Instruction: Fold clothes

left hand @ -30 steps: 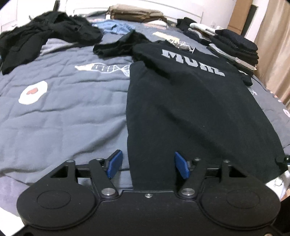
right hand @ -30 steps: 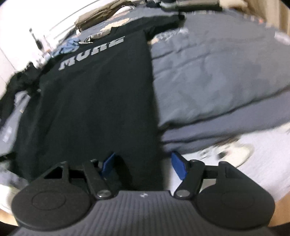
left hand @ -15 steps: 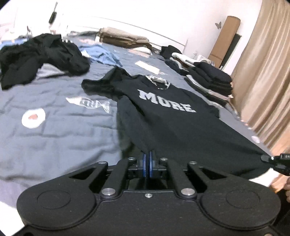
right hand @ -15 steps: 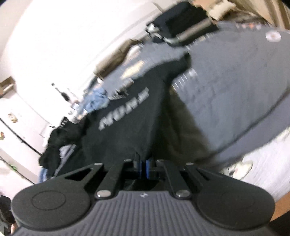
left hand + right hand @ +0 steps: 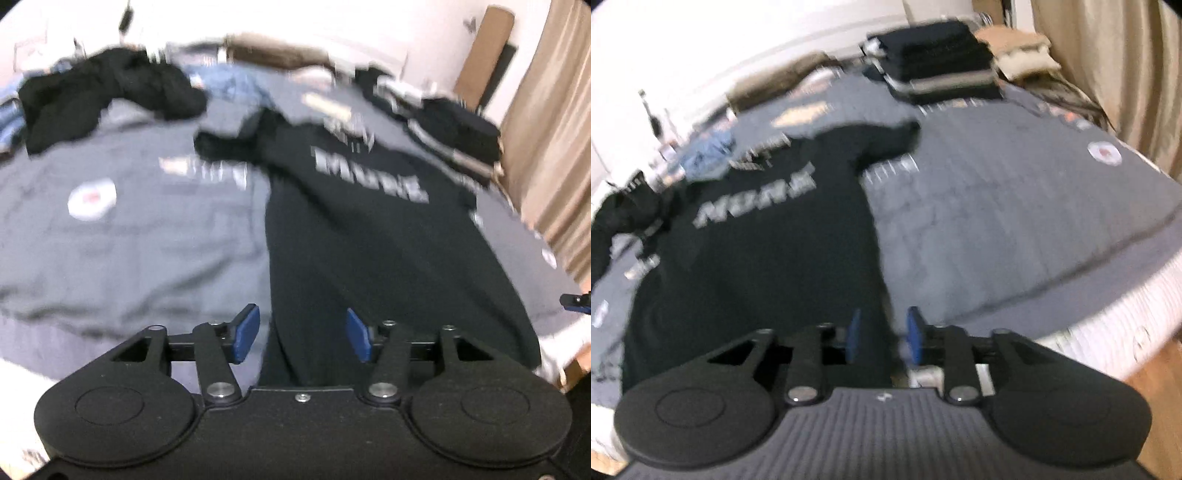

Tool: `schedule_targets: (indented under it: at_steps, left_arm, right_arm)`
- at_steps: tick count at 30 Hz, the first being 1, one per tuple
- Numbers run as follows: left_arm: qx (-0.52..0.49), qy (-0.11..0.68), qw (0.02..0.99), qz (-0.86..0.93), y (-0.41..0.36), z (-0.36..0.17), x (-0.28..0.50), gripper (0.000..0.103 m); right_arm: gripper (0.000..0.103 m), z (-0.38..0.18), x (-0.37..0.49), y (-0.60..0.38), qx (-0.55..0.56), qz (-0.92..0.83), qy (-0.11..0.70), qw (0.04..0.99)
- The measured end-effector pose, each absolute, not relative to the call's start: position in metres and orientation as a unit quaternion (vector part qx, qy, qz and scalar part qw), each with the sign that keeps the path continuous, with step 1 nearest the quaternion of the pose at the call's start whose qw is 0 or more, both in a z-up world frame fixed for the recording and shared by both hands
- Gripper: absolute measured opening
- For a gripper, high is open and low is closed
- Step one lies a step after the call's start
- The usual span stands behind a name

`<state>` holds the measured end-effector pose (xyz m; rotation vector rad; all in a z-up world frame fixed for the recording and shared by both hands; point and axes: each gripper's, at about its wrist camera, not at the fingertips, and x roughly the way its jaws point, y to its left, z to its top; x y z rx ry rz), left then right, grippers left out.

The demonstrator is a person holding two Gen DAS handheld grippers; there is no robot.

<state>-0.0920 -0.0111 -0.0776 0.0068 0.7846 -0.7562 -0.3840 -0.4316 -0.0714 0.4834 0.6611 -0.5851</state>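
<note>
Here, the bed (image 5: 129, 251) under its grey duvet fills both of your views, and the black T-shirt (image 5: 369, 236) lies spread flat on it, print side up, collar toward the far end and hem toward you. The pale lettering across the chest is too blurred to read. In your right wrist view the same T-shirt (image 5: 757, 258) runs from the lower left up to a sleeve stretched out toward the right, with bare duvet to the right of it.

Beyond the shirt, a loose heap of dark clothes (image 5: 107, 92) sits at the far left of the bed, and a neat stack of folded dark garments (image 5: 942, 59) sits at the far right corner, next to the beige curtain (image 5: 554, 147).

Your left gripper (image 5: 302, 334) hangs over the hem's left corner with its jaws spread wide; the shirt's left edge runs between the 2 blue pads (image 5: 245, 332), touching neither as far as the blur allows. Your right gripper (image 5: 882, 336) sits at the hem's right corner, its jaws parted more narrowly, with the shirt's right edge passing between them; nothing is clamped.
</note>
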Motion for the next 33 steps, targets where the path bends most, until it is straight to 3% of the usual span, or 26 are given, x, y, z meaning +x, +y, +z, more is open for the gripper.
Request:
schedule_targets:
  at_steps: [7, 21, 22, 23, 25, 33]
  left_arm:
    - [0.025, 0.313, 0.883, -0.350, -0.033, -0.058, -0.071, 0.053]
    - [0.117, 0.228, 0.908, -0.332, -0.086, -0.046, 0.003, 0.053]
    - [0.131, 0.224, 0.906, -0.334, -0.092, -0.049, 0.011, 0.048]
    - [0.144, 0.220, 0.905, -0.335, -0.099, -0.051, 0.018, 0.035]
    - [0.164, 0.220, 0.900, -0.337, -0.111, -0.057, 0.035, 0.021]
    - [0.240, 0.225, 0.889, -0.320, -0.158, -0.091, 0.099, 0.023]
  right_arm:
    - [0.051, -0.053, -0.309, -0.415, 0.221, -0.174, 0.263, 0.923]
    - [0.059, -0.037, -0.148, -0.397, 0.171, -0.043, 0.233, 0.956]
    - [0.060, -0.039, -0.145, -0.398, 0.174, -0.043, 0.229, 0.957]
    - [0.060, -0.043, -0.142, -0.401, 0.184, -0.042, 0.221, 0.957]
    - [0.061, -0.050, -0.135, -0.407, 0.204, -0.040, 0.213, 0.955]
    - [0.062, -0.051, -0.116, -0.410, 0.228, -0.008, 0.193, 0.954]
